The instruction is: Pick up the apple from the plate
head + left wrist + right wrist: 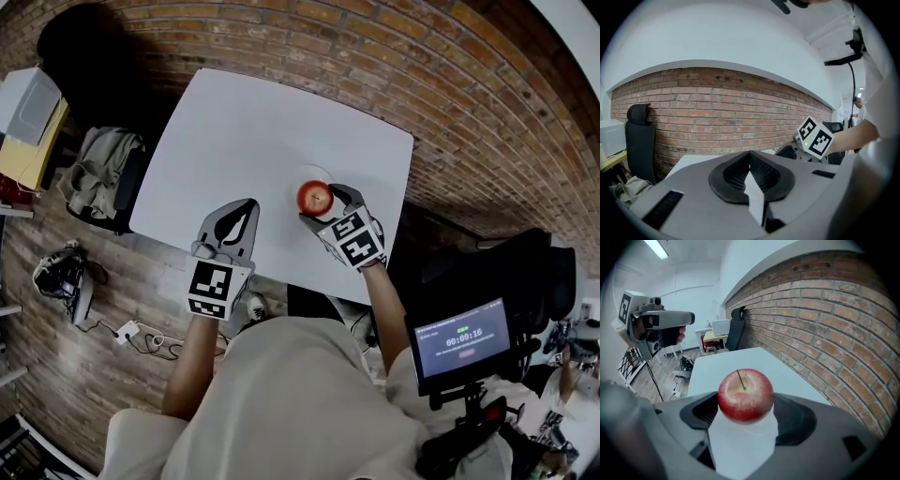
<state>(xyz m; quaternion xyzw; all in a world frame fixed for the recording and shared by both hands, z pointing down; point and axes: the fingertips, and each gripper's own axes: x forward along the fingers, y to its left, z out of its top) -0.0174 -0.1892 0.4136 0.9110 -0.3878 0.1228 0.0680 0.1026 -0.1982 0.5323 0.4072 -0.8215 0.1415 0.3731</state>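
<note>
A red apple (315, 198) with a thin stem sits over a small white plate (312, 170) near the right front of the white table (262, 122). My right gripper (325, 206) reaches in from the front edge, its dark pads pressed against both sides of the apple (745, 394). White surface shows under the fruit between the jaws. To the left my left gripper (246, 204) hovers over the table's front edge, shut with nothing in it; its ribbed pads (759, 171) meet at the tip. Each gripper sees the other's marker cube (814, 137) (626, 308).
A brick wall (450, 84) runs behind and to the right of the table. A black chair (80, 47) stands at the back left, clothes (98, 169) lie on a seat beside the table, and cables (66, 272) lie on the wooden floor. A monitor (461, 342) stands at the right.
</note>
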